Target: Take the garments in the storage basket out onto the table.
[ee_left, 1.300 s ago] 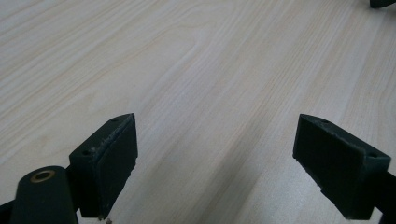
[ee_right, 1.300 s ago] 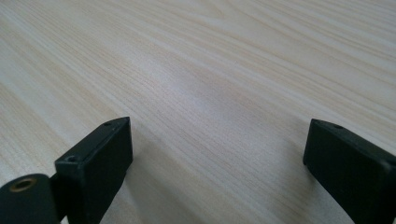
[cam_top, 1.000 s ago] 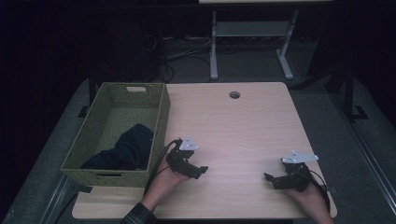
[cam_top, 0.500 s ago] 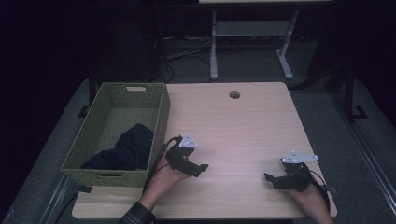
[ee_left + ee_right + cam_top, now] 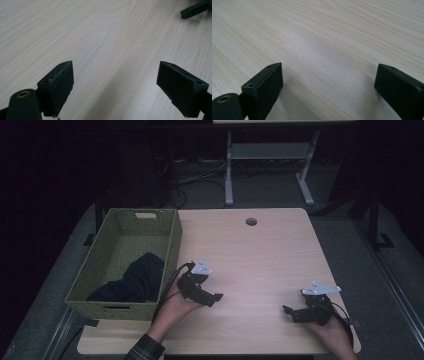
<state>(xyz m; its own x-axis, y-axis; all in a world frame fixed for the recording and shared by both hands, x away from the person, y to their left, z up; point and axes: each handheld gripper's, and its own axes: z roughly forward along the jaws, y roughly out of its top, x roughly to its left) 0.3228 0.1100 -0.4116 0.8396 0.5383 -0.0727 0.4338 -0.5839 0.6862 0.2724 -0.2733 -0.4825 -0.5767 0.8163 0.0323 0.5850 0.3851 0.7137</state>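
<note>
Both grippers gape empty over the bench (image 5: 260,250); the left gripper (image 5: 207,296) is nearer the cloth (image 5: 132,280), which lies leftward in the basket (image 5: 172,245), well apart from the right gripper (image 5: 295,312).

High view overlooks the table (image 5: 260,255); gripper views skim it closely.

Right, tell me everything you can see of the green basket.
The green basket is a deep rectangular bin that looks woven, with a slot handle cut into its far end wall and another in its near one. It stands upright at the left edge of the table, partly overhanging it. A dark cloth lies bunched in its near half; the far half shows bare floor. The left gripper is close beside it, not touching.
</note>
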